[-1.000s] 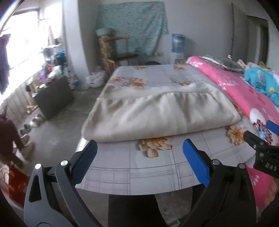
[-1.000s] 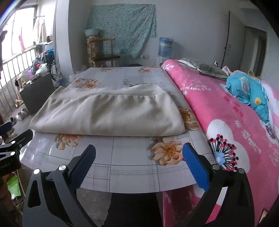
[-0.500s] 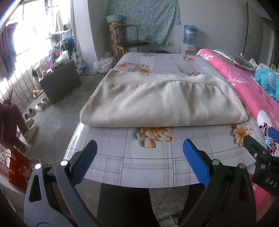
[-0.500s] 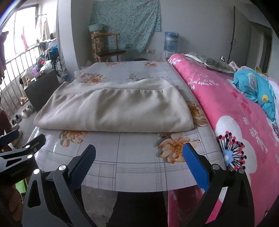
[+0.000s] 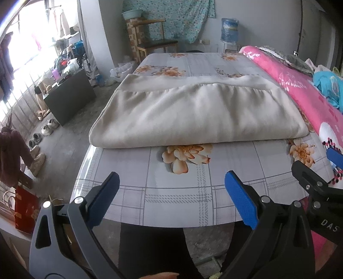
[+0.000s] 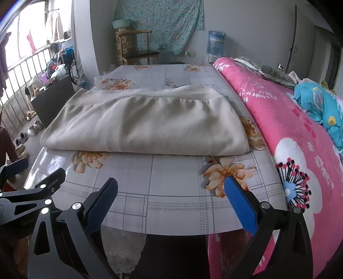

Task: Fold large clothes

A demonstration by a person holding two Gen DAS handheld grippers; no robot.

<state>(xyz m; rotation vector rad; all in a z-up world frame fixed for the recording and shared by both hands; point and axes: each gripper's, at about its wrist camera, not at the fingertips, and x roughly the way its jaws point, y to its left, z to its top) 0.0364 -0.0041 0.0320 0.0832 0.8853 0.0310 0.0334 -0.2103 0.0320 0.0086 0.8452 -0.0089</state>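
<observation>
Lying folded across the table: one large beige garment [image 5: 197, 115], flat, in a wide rectangle, its thick folded edge facing the cameras and a lighter band of the same cloth along its far side. It spans nearly the full width of the tabletop and sits back from the near edge.

Table [image 5: 171, 193]: covered with a grey checked cloth printed with orange flowers; one flower just in front of the garment's near fold, partly tucked under it.

Left gripper [image 5: 171, 182]: held over the near table edge, jaws spread wide, nothing between the blue pads [image 5: 240, 199]; apart from the garment.

Right gripper [image 6: 171, 186]: likewise low at the near edge, jaws wide apart and holding nothing; clear of the garment. Its tip also shows at the right border of the left wrist view.

Pink floral blanket [image 6: 300, 139]: on the surface directly right of the table, touching its side. Blue bundle of cloth [image 6: 319, 103] lying on the blanket, further back.

Wooden chair [image 5: 154, 43] and water bottle [image 5: 229, 28]: against the far wall, beyond the table, under a hanging patterned turquoise cloth [image 5: 169, 17].

Dark low cabinet [image 5: 70, 96]: on the floor left of the table, shoes [image 5: 42, 131] in a row beside it.
</observation>
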